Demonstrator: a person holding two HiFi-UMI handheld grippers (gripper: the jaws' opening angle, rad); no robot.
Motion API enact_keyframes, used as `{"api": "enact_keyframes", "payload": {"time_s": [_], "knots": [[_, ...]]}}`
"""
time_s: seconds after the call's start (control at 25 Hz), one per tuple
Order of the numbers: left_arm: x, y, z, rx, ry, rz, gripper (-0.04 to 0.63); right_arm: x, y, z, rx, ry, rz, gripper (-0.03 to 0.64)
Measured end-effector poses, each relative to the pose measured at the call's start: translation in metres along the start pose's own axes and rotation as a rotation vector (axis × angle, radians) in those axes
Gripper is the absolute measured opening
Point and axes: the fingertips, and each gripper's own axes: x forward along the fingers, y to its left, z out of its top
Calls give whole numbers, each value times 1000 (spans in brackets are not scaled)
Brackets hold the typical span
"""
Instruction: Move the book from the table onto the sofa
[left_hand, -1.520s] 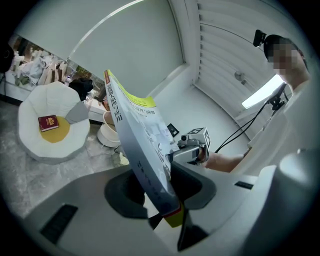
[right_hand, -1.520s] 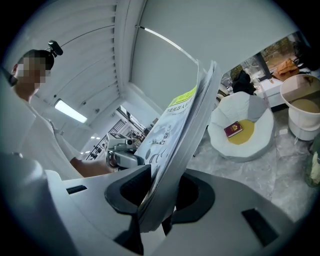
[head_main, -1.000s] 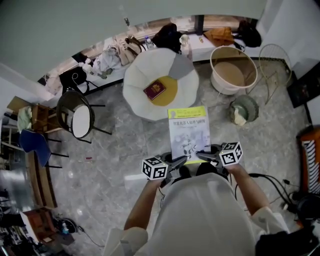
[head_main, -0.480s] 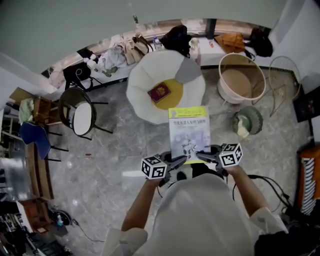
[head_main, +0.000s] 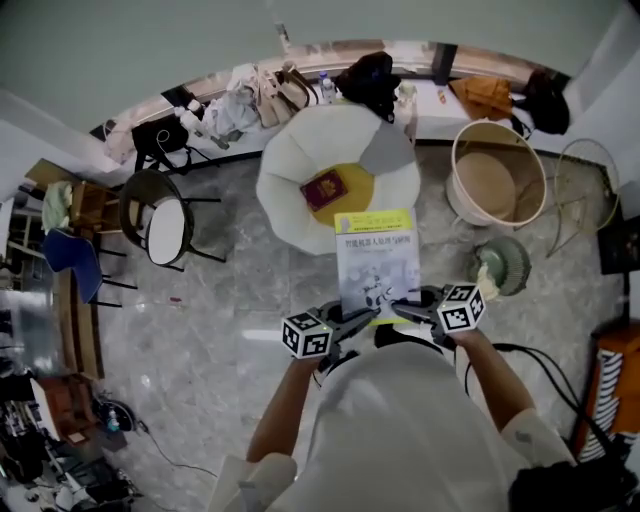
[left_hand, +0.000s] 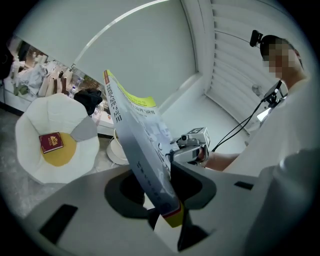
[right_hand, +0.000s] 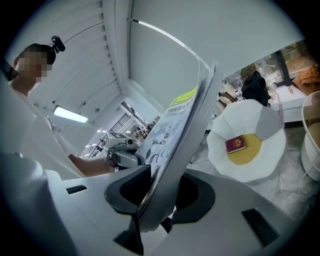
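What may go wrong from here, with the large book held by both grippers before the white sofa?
1. The left gripper and right gripper pinch the thin yellow-and-white paperback book only at its near edge, so it may sag or slip out.
2. A small dark red booklet already lies on the yellow centre of the white petal-shaped sofa; the book may land on it and slide off.

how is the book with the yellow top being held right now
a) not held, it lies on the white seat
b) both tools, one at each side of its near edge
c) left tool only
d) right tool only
b: the left tool and the right tool each have their jaws closed on the near edge of the book, which hangs in the air short of the white seat.
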Motion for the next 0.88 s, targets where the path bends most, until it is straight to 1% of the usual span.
{"api": "enact_keyframes", "payload": {"time_s": [0.44,0.68,0.88], "knots": [[34,31,44,-40,-40,46,135,-8,-48,45,0,46,28,138],[32,51,65,-41,-30,42,135,5,-61,66,9,44,30,138],[32,80,81,-44,-16,29,135,22,-81,84,11,45,24,138]]}}
